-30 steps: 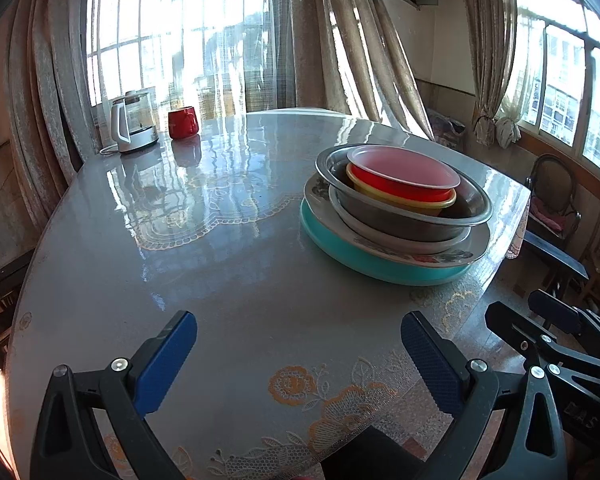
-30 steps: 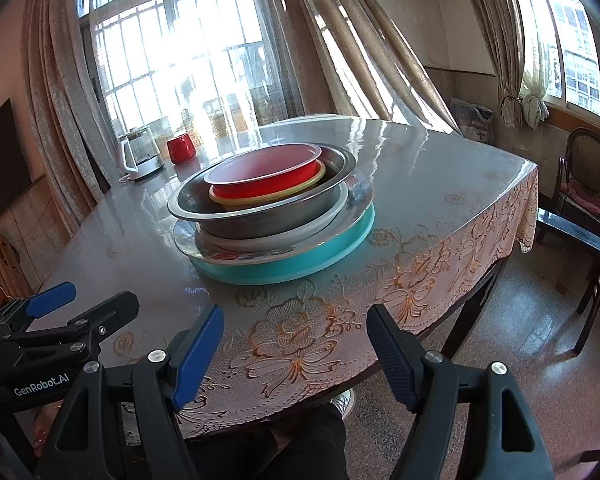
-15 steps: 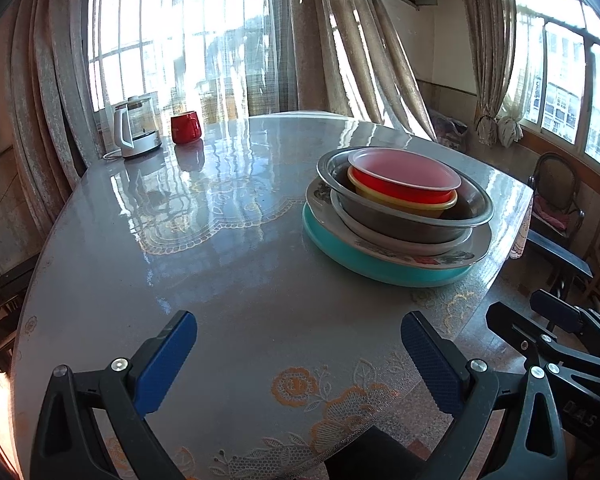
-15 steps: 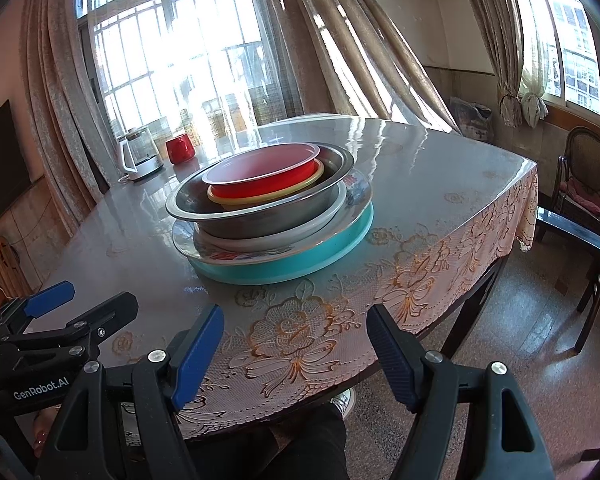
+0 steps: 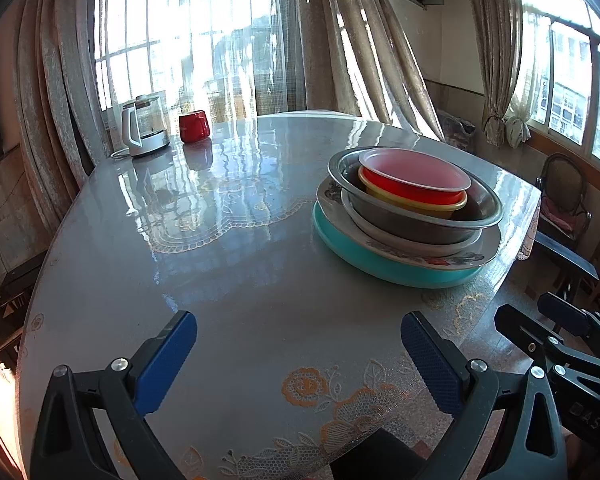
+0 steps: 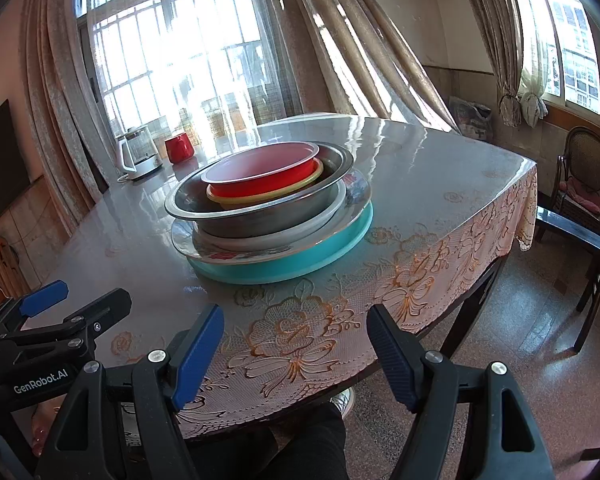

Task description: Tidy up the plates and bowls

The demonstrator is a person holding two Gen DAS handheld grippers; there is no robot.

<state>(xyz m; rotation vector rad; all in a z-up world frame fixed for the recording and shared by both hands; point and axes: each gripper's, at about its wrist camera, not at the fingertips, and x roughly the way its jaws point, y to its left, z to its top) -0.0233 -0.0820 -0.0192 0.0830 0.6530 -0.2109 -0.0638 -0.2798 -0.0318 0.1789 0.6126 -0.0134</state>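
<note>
The stack of plates and bowls (image 6: 272, 216) sits on the table (image 6: 440, 184), a red bowl (image 6: 264, 176) on top. Both the left gripper (image 5: 298, 346) and the right gripper (image 6: 296, 340) hang near the table's edge, well short of the stack, fingers wide and empty.

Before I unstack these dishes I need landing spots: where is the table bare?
Bare: the wide stretch of table left of the dish stack, reaching back toward the kettle and red mug; also the strip between stack and near edge. Crowded: only the stack's side and that far corner.
</note>
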